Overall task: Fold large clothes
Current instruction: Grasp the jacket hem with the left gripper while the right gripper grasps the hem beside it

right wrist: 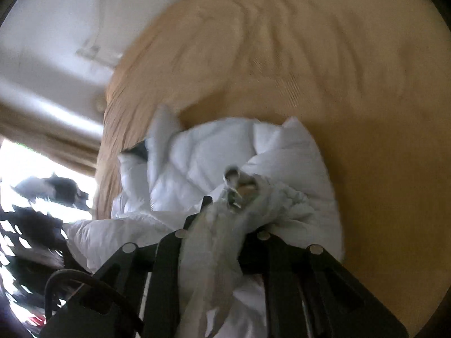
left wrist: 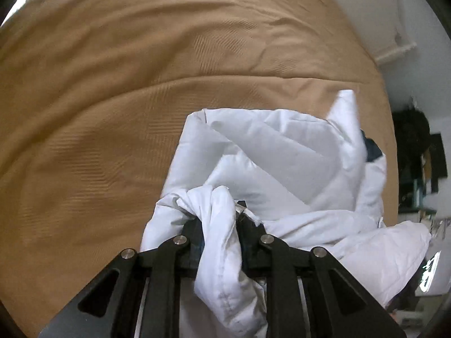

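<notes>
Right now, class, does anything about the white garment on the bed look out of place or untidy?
Yes. The white padded garment lies bunched in a crumpled heap on the tan bedspread, not spread flat. Both the left gripper and right gripper are shut on twisted bunches of it. A dark patch shows at its far edge; unclear what.

Blurred view. Right gripper (right wrist: 225,211) points down, jaws clamped on a bunched fold of white garment (right wrist: 208,152). The rest of the garment lies crumpled on a tan bedspread (right wrist: 324,56). Dark patch (right wrist: 140,149) at the garment's left edge. Wall (right wrist: 56,28) upper left, bright window (right wrist: 17,157) at left.
</notes>
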The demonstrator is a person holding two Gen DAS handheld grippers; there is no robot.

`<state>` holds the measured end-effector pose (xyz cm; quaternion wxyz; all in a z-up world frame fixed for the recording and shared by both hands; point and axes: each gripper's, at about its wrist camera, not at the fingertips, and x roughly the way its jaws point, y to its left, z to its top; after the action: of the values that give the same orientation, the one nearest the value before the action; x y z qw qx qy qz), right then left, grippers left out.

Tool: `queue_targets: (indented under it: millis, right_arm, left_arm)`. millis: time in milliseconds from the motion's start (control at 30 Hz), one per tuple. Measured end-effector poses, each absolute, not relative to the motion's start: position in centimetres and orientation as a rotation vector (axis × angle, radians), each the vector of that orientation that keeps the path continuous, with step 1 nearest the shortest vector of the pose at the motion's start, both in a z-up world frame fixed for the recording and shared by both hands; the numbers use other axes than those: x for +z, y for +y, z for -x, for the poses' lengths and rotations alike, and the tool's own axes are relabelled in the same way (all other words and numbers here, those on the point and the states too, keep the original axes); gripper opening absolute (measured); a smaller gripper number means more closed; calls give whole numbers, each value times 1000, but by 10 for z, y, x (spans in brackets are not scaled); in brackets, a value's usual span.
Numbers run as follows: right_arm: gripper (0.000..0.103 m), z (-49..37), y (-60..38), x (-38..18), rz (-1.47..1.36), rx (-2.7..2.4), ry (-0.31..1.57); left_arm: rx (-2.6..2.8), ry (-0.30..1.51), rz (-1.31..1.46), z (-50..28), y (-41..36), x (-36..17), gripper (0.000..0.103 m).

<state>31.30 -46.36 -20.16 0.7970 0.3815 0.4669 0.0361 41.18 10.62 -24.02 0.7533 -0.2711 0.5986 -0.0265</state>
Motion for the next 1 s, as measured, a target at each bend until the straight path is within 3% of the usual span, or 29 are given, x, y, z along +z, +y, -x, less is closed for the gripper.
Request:
queue_targets:
  millis: [100, 267, 333, 400, 467, 567, 633, 667, 700, 867, 1000]
  right_arm:
    - [21, -311, -479, -205, -953, 113, 957]
    - [35, -267, -491, -144, -977, 122, 829]
    - [52, -245, -478, -114, -907, 98, 791]
    - [92, -225, -458, -82, -745, 24, 717]
    - [95, -202, -434, -48, -567, -24, 599]
    - [93, -205, -391, -34, -480, 99, 613]
    - [66, -222, -355, -46, -408, 159, 692]
    - [44, -238, -329, -62, -346, 184, 749]
    - [33, -251, -316, -78, -319, 205, 802]
    - [21, -318, -282, -185, -205, 73, 1055]
    - [15, -342, -290, -202, -244, 16, 1063]
  left_arm:
    - [-59, 1294, 597, -414, 106, -238, 20]
    - [-70, 1279, 698, -415, 115, -232, 21]
    - [-54, 1278, 710, -414, 114, -232, 21]
    - [-36, 1276, 698, -413, 109, -233, 21]
    - [-33, 1277, 694, -414, 107, -234, 21]
    - [-46, 1281, 705, -415, 110, -235, 21]
    - [-55, 1284, 719, -414, 114, -233, 21]
    - [-62, 1285, 729, -414, 116, -231, 21]
    - [-68, 1287, 742, -413, 121, -229, 22]
    - [-153, 1271, 911, -417, 161, -206, 24]
    - [-198, 1280, 897, -424, 169, -171, 24]
